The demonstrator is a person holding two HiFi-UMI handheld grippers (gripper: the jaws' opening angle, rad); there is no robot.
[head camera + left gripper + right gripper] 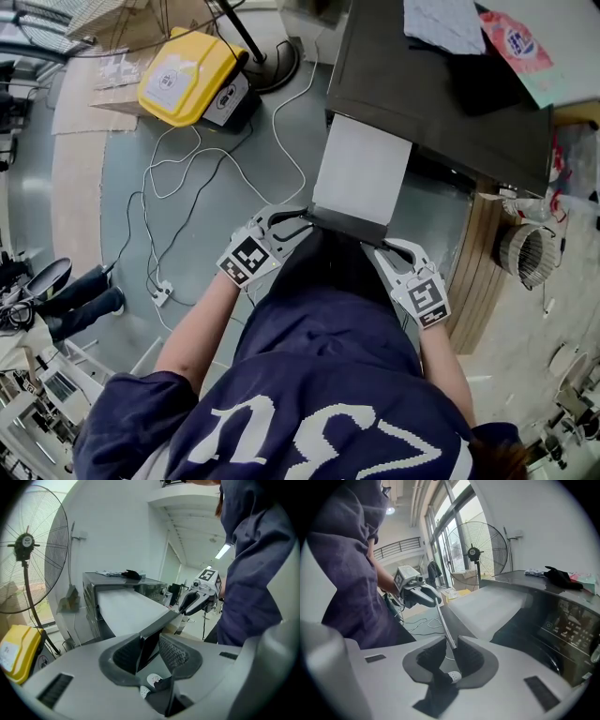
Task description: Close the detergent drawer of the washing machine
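left gripper (300, 220) and right gripper (382, 247), each clamped on one end of the front panel (349, 228) of the detergent drawer (361, 169), which stood pulled out toward the person, long axis pointing straight ahead into the washing machine (441, 94), both hands equally near.

Place: a big work hall or test lab, not a home
Floor: a bare smooth grey floor (112, 206) with long thin white cables (147, 234) lying loose on it
On the floor: a flat yellow plastic case (187, 75) and flat brown cardboard sheets (80, 103)
Machine: a dark grey box-shaped washing machine (441, 103) standing out on the open floor
Air: a tall round metal cage fan on a pole (474, 551)
Walls: very tall glass windows (454, 531)
Up high: a dark metal railing on an upper level (396, 545) and a long white strip light (223, 551)
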